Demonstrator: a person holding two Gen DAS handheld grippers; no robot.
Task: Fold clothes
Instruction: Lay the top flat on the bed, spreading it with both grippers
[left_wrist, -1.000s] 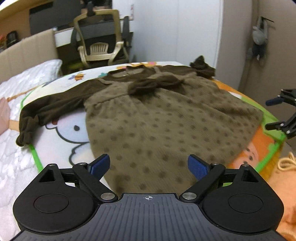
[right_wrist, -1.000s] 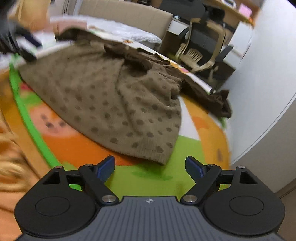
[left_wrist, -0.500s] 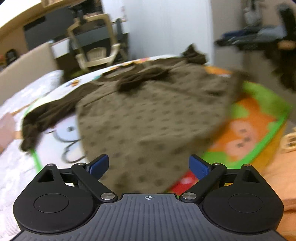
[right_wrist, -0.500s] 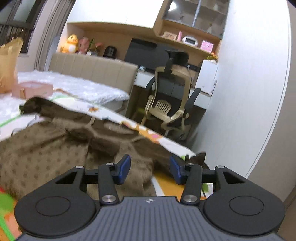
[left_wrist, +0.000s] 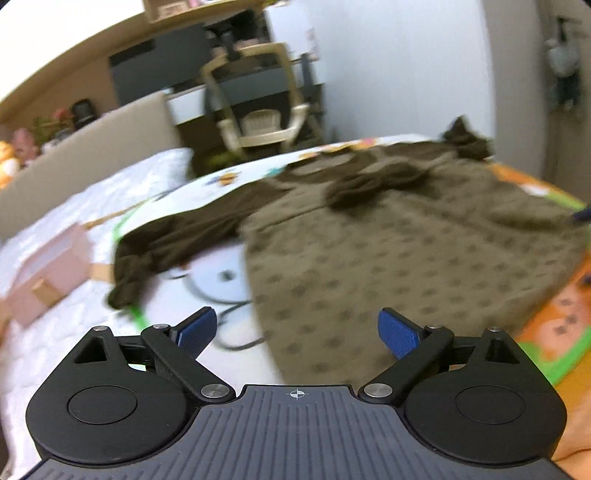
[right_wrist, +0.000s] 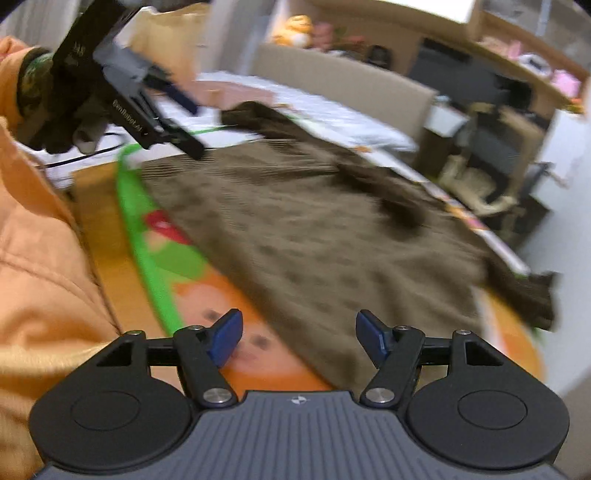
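Observation:
A brown dress with darker dots (left_wrist: 399, 258) lies spread flat on a cartoon play mat (left_wrist: 218, 273), with dark brown sleeves (left_wrist: 170, 240) and a dark bow (left_wrist: 373, 181) at the chest. My left gripper (left_wrist: 297, 332) is open and empty above the dress's lower left hem. In the right wrist view the dress (right_wrist: 314, 236) fills the middle. My right gripper (right_wrist: 297, 338) is open and empty above the hem's right part. The left gripper (right_wrist: 177, 122) shows there at the upper left, held in a hand.
A pink box (left_wrist: 48, 280) lies on the white quilt (left_wrist: 55, 229) at the left. A beige office chair (left_wrist: 258, 107) and a desk stand behind the bed. An orange sleeve (right_wrist: 40, 266) fills the right view's left side. A white wall (right_wrist: 565, 229) is at the right.
Both views have swung. The right gripper has opened wider and now looks down across the dress hem. The left gripper has stayed open and turned toward the left sleeve side.

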